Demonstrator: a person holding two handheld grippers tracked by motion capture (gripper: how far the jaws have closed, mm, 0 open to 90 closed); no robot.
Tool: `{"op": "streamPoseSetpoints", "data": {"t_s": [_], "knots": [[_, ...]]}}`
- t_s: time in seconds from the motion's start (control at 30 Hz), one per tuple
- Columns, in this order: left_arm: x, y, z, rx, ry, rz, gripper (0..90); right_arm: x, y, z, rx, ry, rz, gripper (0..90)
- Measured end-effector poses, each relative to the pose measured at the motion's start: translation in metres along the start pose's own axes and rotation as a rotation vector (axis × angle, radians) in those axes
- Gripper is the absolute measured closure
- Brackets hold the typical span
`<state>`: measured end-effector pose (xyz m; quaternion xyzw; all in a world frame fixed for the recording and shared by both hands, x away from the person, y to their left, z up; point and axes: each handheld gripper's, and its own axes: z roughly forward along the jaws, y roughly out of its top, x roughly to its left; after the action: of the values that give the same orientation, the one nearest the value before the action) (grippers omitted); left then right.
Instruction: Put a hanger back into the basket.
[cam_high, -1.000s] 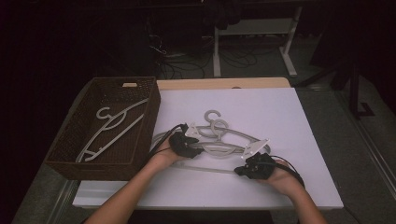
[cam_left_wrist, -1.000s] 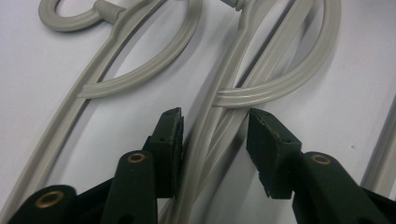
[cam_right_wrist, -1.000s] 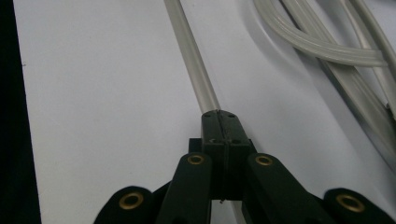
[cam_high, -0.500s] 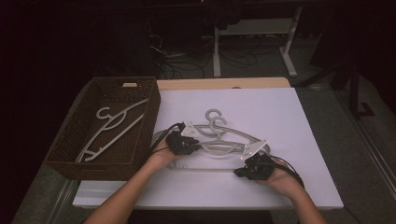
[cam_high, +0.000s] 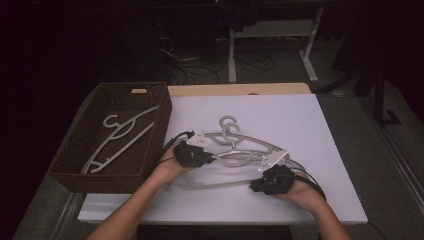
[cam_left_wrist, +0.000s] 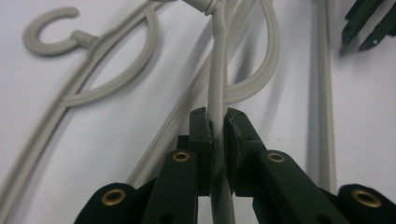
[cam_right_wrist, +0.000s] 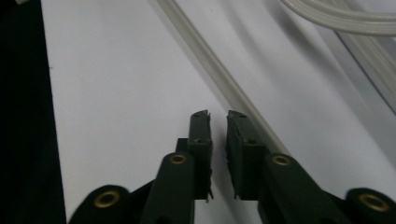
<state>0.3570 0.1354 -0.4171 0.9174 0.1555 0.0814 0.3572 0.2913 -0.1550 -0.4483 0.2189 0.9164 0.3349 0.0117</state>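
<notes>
Several pale grey hangers lie tangled in the middle of the white tabletop. My left gripper sits at the pile's left end. In the left gripper view it is shut on the thin neck of one grey hanger, with a hooked hanger lying beside it. My right gripper rests on the table at the pile's front right. Its jaws stand almost together with nothing between them. A clear hanger bar runs just past the right-hand jaw.
A dark wicker basket stands at the table's left and holds two grey hangers. The other gripper's jaw tips show far off in the left gripper view. Behind the table are desk legs and cables.
</notes>
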Motion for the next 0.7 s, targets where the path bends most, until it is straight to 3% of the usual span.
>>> {"op": "streamPoseSetpoints", "data": {"t_s": [0.3, 0.5, 0.7], "knots": [[0.000, 0.012, -0.020, -0.037, 0.024, -0.068, 82.7, 0.002, 0.002, -0.008, -0.070, -0.001, 0.025, 57.0], [-0.002, 0.026, -0.037, -0.044, 0.064, -0.063, 82.7, 0.002, 0.003, -0.013, -0.111, -0.007, 0.026, 49.9], [0.005, 0.041, -0.068, -0.077, 0.110, -0.068, 82.7, 0.001, 0.004, -0.017, -0.155, -0.025, 0.032, 39.9]]}}
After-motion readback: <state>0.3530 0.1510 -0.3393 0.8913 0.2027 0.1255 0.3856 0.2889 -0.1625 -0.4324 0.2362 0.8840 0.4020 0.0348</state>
